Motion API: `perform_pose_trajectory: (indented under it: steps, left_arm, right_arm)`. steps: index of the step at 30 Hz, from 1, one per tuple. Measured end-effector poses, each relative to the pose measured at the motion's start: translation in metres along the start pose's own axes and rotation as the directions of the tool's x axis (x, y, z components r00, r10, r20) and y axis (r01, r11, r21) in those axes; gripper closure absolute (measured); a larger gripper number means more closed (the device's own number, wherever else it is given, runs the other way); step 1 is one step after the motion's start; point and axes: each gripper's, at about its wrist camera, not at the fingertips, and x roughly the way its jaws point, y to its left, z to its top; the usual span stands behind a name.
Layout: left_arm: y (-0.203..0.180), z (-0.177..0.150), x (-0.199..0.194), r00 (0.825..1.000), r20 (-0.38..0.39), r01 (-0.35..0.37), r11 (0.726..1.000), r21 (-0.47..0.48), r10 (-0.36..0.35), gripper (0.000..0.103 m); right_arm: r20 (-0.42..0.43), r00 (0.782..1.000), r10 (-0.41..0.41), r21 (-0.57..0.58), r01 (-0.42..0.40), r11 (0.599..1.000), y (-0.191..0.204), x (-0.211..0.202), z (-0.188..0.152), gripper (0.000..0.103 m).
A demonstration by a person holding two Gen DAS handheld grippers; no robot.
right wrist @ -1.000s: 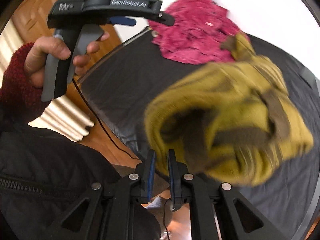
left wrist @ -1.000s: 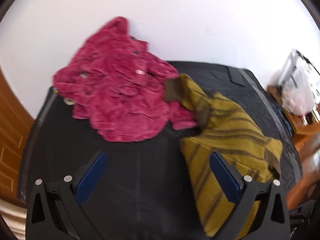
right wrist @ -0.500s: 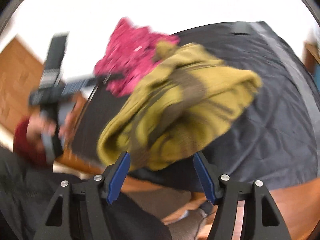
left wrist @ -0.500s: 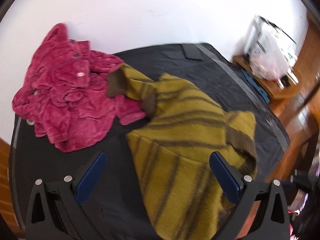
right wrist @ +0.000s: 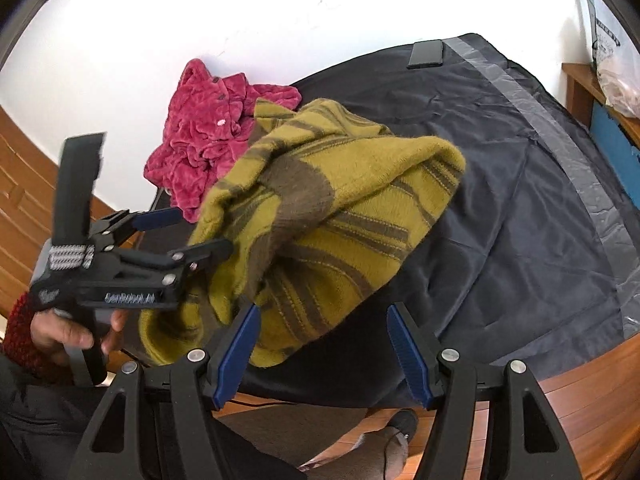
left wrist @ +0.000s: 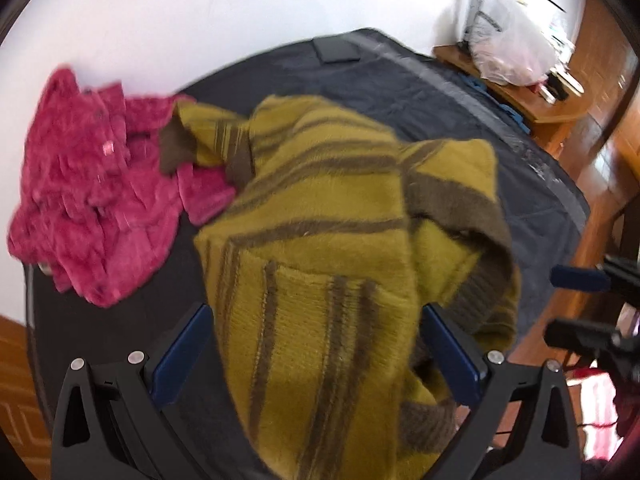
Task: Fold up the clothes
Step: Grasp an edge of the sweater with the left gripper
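With both the left tongs (left wrist: 316, 354) and right tongs (right wrist: 322, 350) released, the striped sweater (right wrist: 332, 216) lies bunched at the worktop (right wrist: 520, 208) near edge: pinch 2 corners and spread it flat.

A dark cloth (right wrist: 520, 200) covers the worktop and fills most of the right wrist view. A strip of grey tape (right wrist: 560, 128) runs along the cloth toward the right edge of the frame. A flat black rectangular object (right wrist: 427, 54) (too small to identify) lies at the far end, upper centre, against the white wall (right wrist: 280, 20). In the upper right of the left wrist view, a clear plastic bag (left wrist: 508, 52) sits on a wooden side table (left wrist: 520, 100). Wooden floor (right wrist: 560, 400) shows lower right.
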Motion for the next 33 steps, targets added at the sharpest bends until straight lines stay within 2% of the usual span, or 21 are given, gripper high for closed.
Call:
perform_pose_trajectory:
  steps: [2, 3, 4, 6, 9, 11, 15, 21, 25, 27, 28, 29, 31, 33]
  left_arm:
    - [0.012, 0.002, 0.007, 1.0, -0.012, -0.002, 0.999, -0.049, 0.002, 0.007]
    - [0.022, 0.003, 0.01, 1.0, -0.022, 0.018, 0.996, -0.086, -0.02, 0.009]
    - [0.029, 0.004, 0.009, 0.999, -0.023, 0.041, 0.992, -0.117, -0.044, 0.014]
    - [0.042, 0.006, 0.008, 0.996, -0.022, 0.082, 0.982, -0.171, -0.087, 0.021]
    - [0.052, 0.008, 0.006, 0.993, -0.009, 0.113, 0.972, -0.205, -0.117, 0.025]
    - [0.054, 0.008, 0.004, 0.992, 0.0, 0.121, 0.971, -0.205, -0.124, 0.026]
    - [0.065, 0.009, 0.005, 0.992, 0.001, 0.123, 0.97, -0.211, -0.126, 0.026]
    - [0.082, 0.011, 0.007, 0.992, 0.002, 0.126, 0.967, -0.22, -0.128, 0.026]
    - [0.089, 0.009, 0.008, 0.991, -0.005, 0.133, 0.968, -0.214, -0.137, 0.026]
    - [0.095, 0.008, 0.009, 0.989, -0.01, 0.141, 0.964, -0.224, -0.146, 0.026]
    - [0.099, 0.007, 0.01, 0.988, -0.012, 0.145, 0.962, -0.233, -0.152, 0.026]
    - [0.103, 0.006, 0.012, 0.988, -0.015, 0.147, 0.959, -0.243, -0.155, 0.026]
    - [0.11, 0.007, 0.017, 0.99, -0.021, 0.13, 0.956, -0.265, -0.14, 0.029]
    - [0.118, 0.005, 0.02, 0.99, -0.024, 0.127, 0.949, -0.288, -0.14, 0.035]
  right_arm:
    - [0.023, 0.996, -0.081, -0.031, 0.082, 0.996, 0.001, 0.0, -0.002, 0.036]
    - [0.036, 0.991, -0.129, -0.048, 0.13, 0.99, 0.001, 0.0, -0.003, 0.036]
    - [0.063, 0.975, -0.212, -0.086, 0.217, 0.972, 0.001, -0.001, -0.003, 0.036]
    - [0.101, 0.944, -0.315, -0.145, 0.327, 0.934, 0.001, 0.0, -0.003, 0.036]
    - [0.169, 0.897, -0.408, -0.247, 0.439, 0.864, -0.001, 0.01, 0.002, 0.036]
    - [0.197, 0.888, -0.414, -0.289, 0.457, 0.841, -0.003, 0.018, 0.009, 0.036]
    - [0.231, 0.886, -0.403, -0.336, 0.461, 0.821, 0.0, 0.029, 0.024, 0.036]
    - [0.286, 0.854, -0.436, -0.429, 0.52, 0.738, 0.007, 0.057, 0.05, 0.036]
    - [0.224, 0.892, -0.392, -0.53, 0.449, 0.719, 0.013, 0.081, 0.066, 0.036]
    - [0.195, 0.904, -0.38, -0.571, 0.419, 0.706, 0.019, 0.091, 0.067, 0.036]
    - [0.172, 0.915, -0.365, -0.578, 0.394, 0.715, 0.017, 0.093, 0.07, 0.036]
    - [0.152, 0.925, -0.347, -0.558, 0.371, 0.742, 0.013, 0.092, 0.072, 0.038]
    - [0.129, 0.939, -0.32, -0.514, 0.339, 0.788, 0.005, 0.09, 0.076, 0.061]
    - [0.156, 0.935, -0.319, -0.467, 0.354, 0.81, 0.007, 0.082, 0.075, 0.07]
